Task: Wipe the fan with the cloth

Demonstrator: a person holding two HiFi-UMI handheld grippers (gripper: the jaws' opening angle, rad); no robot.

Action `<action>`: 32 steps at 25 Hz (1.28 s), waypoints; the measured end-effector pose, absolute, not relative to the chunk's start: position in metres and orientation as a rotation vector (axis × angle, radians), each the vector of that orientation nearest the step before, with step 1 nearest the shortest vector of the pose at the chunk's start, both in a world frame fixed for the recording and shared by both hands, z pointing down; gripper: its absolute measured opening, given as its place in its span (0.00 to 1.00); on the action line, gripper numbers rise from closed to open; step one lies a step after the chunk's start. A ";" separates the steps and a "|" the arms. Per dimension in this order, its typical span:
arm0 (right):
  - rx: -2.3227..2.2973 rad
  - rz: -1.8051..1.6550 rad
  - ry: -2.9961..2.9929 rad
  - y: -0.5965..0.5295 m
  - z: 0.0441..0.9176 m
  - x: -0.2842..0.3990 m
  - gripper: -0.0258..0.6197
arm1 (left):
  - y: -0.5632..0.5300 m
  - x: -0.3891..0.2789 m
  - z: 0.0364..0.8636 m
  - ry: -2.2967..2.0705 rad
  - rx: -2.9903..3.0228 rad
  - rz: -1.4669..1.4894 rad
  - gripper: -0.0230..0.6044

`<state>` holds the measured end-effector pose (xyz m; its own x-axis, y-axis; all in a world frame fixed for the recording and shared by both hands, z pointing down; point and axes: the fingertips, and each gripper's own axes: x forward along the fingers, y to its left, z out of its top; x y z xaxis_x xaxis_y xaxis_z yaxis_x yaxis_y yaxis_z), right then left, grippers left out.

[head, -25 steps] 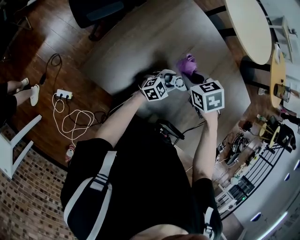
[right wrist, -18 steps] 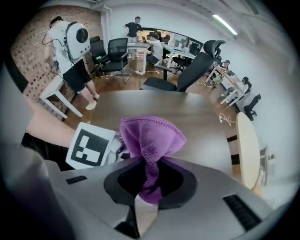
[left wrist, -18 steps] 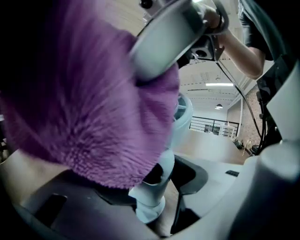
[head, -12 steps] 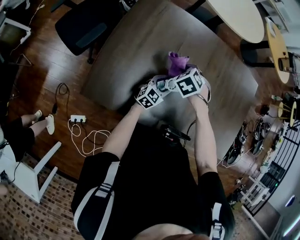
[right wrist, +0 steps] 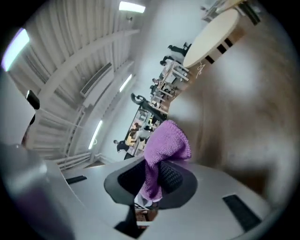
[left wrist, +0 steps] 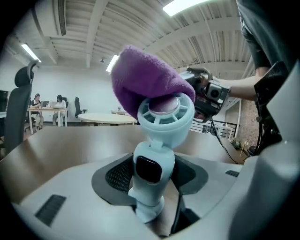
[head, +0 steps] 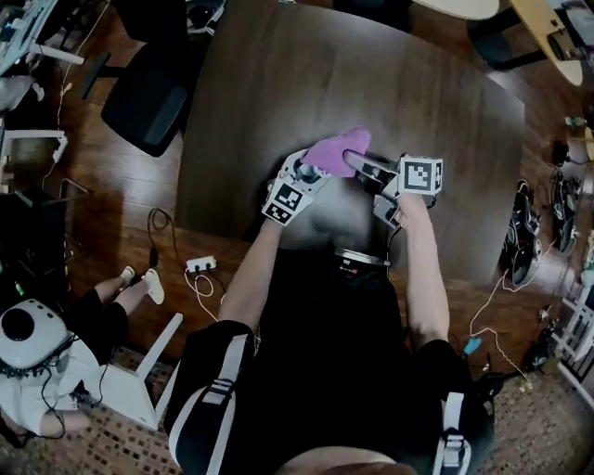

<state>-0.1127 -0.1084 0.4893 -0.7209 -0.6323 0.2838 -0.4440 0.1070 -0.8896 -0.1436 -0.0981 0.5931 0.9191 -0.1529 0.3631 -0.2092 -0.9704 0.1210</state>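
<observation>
**A:** Where's the cloth (left wrist: 143, 75) now?

**B:** 1 second ago it sat just beyond the fan (left wrist: 157, 136). Now it drapes over the fan's head. My right gripper (head: 360, 165) pinches its tail, and my left gripper (head: 304, 173) clamps the fan's handle. I judge wiping is beginning.

Left gripper (left wrist: 151, 182): jaws clamped on the handle of the pale blue fan (left wrist: 165, 123), held upright. A purple cloth (left wrist: 143, 77) covers the fan head's top. Right gripper (left wrist: 209, 95) is just right of it, above the brown table (left wrist: 65, 140).

An open office: swivel chair (head: 148, 97) by a long table (head: 278, 83), people (left wrist: 59, 103) at desks (left wrist: 47, 110) under strip lights (left wrist: 185, 5).
</observation>
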 end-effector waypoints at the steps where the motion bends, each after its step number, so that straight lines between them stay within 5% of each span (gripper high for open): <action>1: -1.083 -1.664 2.130 -0.108 0.496 -0.105 0.13 | -0.099 -0.145 0.593 -0.277 2.921 0.542 0.42; 13: -1.247 -1.704 1.806 -0.078 0.578 -0.070 0.13 | -0.098 -0.171 0.582 -0.304 2.819 0.574 0.42; 25: -1.011 -1.591 2.034 -0.093 0.492 -0.138 0.13 | -0.097 -0.162 0.597 -0.369 2.904 0.804 0.38; 32: -1.131 -1.516 2.005 -0.091 0.500 -0.102 0.13 | -0.095 -0.173 0.580 -0.394 2.906 0.704 0.39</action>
<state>-0.1025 -0.0914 0.5003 -0.6020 -0.7820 0.1615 -0.3686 0.0927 -0.9249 -0.1733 -0.0953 0.5803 0.8575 -0.2213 0.4645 -0.2798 -0.9582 0.0601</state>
